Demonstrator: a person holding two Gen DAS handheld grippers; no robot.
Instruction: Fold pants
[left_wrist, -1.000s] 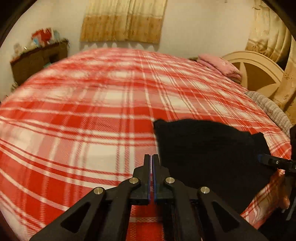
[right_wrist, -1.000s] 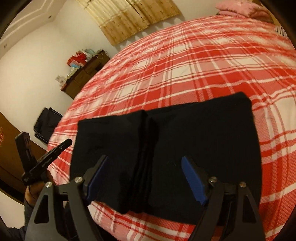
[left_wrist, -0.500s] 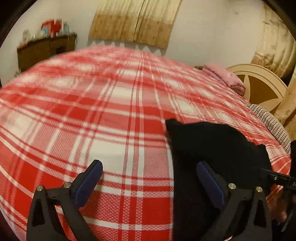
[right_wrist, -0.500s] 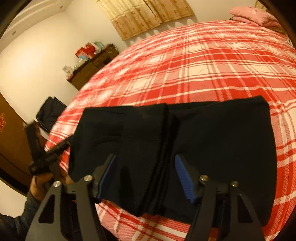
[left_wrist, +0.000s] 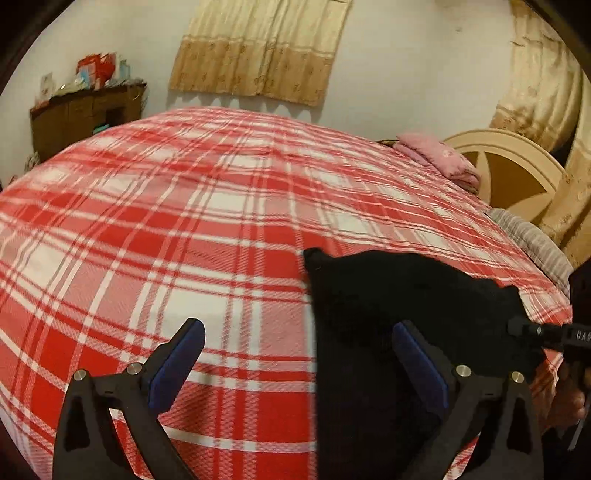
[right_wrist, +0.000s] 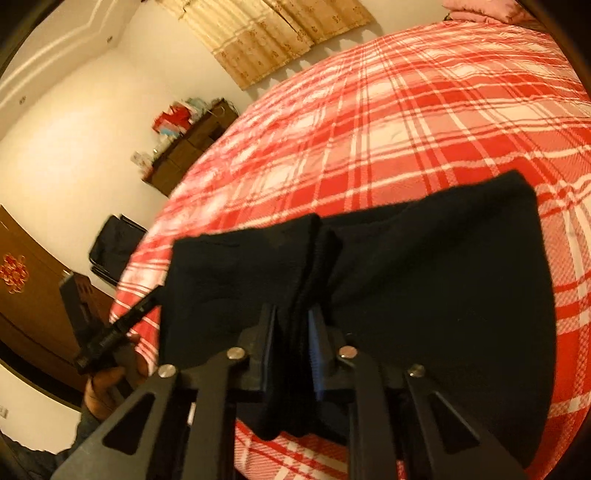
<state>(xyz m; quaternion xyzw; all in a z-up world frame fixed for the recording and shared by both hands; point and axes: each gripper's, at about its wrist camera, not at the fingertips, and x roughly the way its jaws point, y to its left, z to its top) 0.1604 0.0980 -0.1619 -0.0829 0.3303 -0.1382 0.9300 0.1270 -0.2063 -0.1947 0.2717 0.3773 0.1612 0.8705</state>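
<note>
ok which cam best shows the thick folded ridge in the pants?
Right wrist. The pants fill the frame, and the right gripper has its fingers shut on the ridge. Left wrist shows only one featureless black corner beside the open left gripper.

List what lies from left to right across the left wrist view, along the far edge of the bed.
Wooden dresser → beige curtain → pink pillow → cream headboard → gold drape.

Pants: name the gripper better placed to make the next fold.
Right. The right gripper is shut on the pants' bunched middle ridge, ready to lift it. The left gripper is open, straddling the pants' left edge over the bed, gripping nothing.
</note>
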